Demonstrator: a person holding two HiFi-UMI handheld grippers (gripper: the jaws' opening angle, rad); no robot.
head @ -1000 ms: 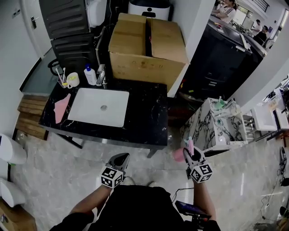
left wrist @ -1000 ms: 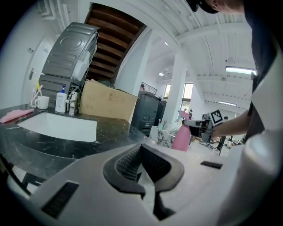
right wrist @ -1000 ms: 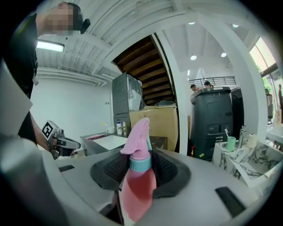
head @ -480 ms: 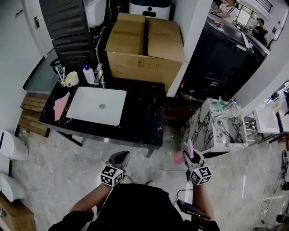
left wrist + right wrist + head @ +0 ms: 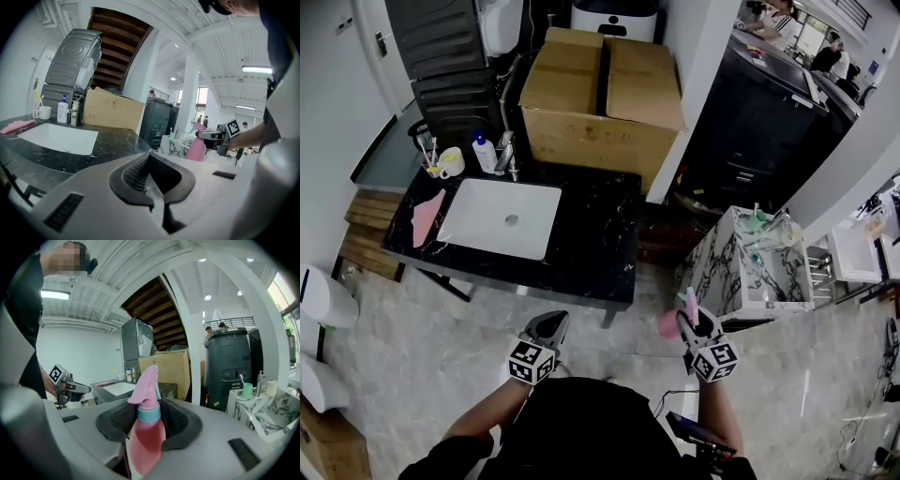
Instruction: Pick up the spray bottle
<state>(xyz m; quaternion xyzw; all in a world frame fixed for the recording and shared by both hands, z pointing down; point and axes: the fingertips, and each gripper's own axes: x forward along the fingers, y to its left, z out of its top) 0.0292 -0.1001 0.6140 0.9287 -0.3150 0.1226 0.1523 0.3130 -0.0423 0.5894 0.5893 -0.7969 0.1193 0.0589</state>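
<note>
Barely any change vs a second ago: both grippers sit in about the same spots low in the head view, and the scene has only drifted slightly in frame. Both forearms [image 5: 492,417] reach forward from the torso, well apart and roughly level with each other. They are held over the floor [image 5: 422,347], short of the black bench [image 5: 600,248] with the white sink [image 5: 502,218]. The right gripper [image 5: 689,321] points forward and slightly down, jaws clamped on the pink spray bottle [image 5: 146,427]. The pads grip its body below the teal collar, bottle upright, nozzle aimed away from the person. The left gripper [image 5: 157,204] points the same way, jaws drawn together with nothing between them.
</note>
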